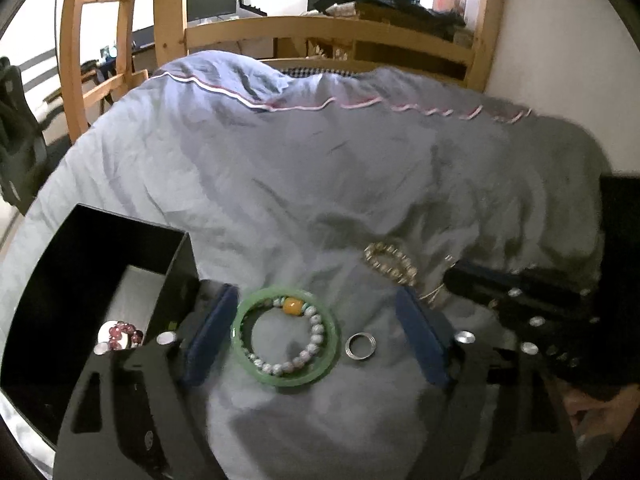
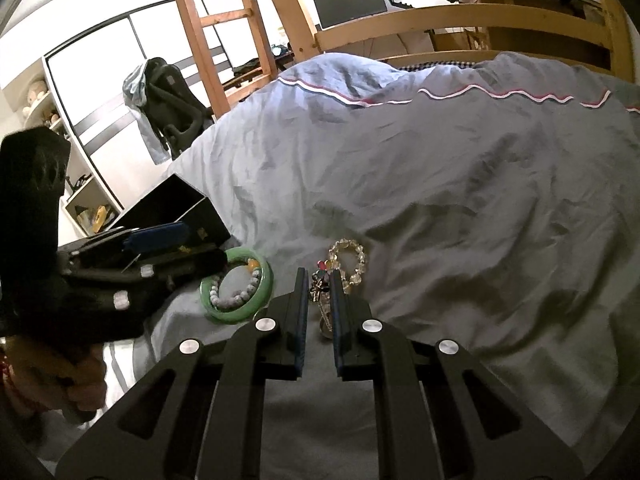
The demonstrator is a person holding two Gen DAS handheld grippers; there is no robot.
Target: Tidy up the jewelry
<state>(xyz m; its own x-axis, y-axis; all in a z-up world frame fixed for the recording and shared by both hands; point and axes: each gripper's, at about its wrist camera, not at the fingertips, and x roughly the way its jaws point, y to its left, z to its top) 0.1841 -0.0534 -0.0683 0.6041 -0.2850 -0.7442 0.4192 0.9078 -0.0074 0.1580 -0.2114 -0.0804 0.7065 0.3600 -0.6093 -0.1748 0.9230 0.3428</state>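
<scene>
My left gripper (image 1: pixel 316 296) stands open over the blue-grey duvet. Between its blue pads (image 1: pixel 210 334) lie a green bangle (image 1: pixel 286 376), a pale beaded bracelet with an orange bead (image 1: pixel 310 344) resting inside it, and a small silver ring (image 1: pixel 360 346); neither pad presses on them. My right gripper (image 2: pixel 319 278) is shut on a dark, multicoloured charm (image 2: pixel 319 285) with a thin silvery chain hanging below. Just beyond it lies a yellowish crystal bead bracelet (image 2: pixel 350 258). The open black box (image 1: pixel 52 280) at the left holds a dark red bead bracelet (image 1: pixel 120 332).
The rumpled duvet (image 2: pixel 460 200) covers the bed as far as a wooden bed frame (image 1: pixel 320 26). The box (image 2: pixel 176 200) sits near the bed's left edge, with an office chair (image 2: pixel 168 96) and shelves beyond. A hand (image 2: pixel 86 376) holds the left gripper (image 2: pixel 132 276).
</scene>
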